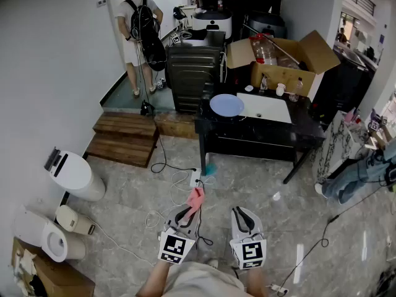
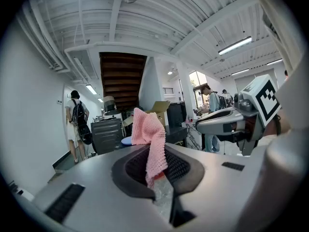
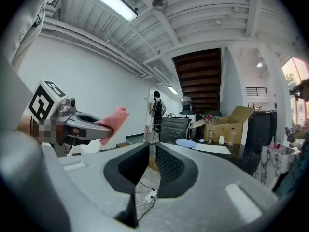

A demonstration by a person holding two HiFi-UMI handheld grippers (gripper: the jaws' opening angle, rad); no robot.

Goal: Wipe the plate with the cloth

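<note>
A light blue plate [image 1: 226, 105] lies on the left end of a black table [image 1: 260, 135], far ahead of both grippers. My left gripper [image 1: 185, 215] is shut on a pink knitted cloth [image 1: 196, 200], which sticks up out of the jaws and droops over them [image 2: 147, 129]. In the left gripper view the plate [image 2: 126, 140] shows small, just left of the cloth. My right gripper [image 1: 243, 218] hangs beside the left one over the floor, its jaws together with nothing between them [image 3: 152, 151]. The right gripper view shows the plate [image 3: 186, 142] far off and the cloth [image 3: 113, 120] at the left.
On the table lie a white board [image 1: 265, 108] and an open cardboard box [image 1: 291, 60]. A person with a backpack [image 1: 139, 23] stands at the back left, near a black cabinet [image 1: 193, 70]. Wooden steps [image 1: 127, 138], toilets [image 1: 71, 173] and floor cables [image 1: 179, 181] lie ahead.
</note>
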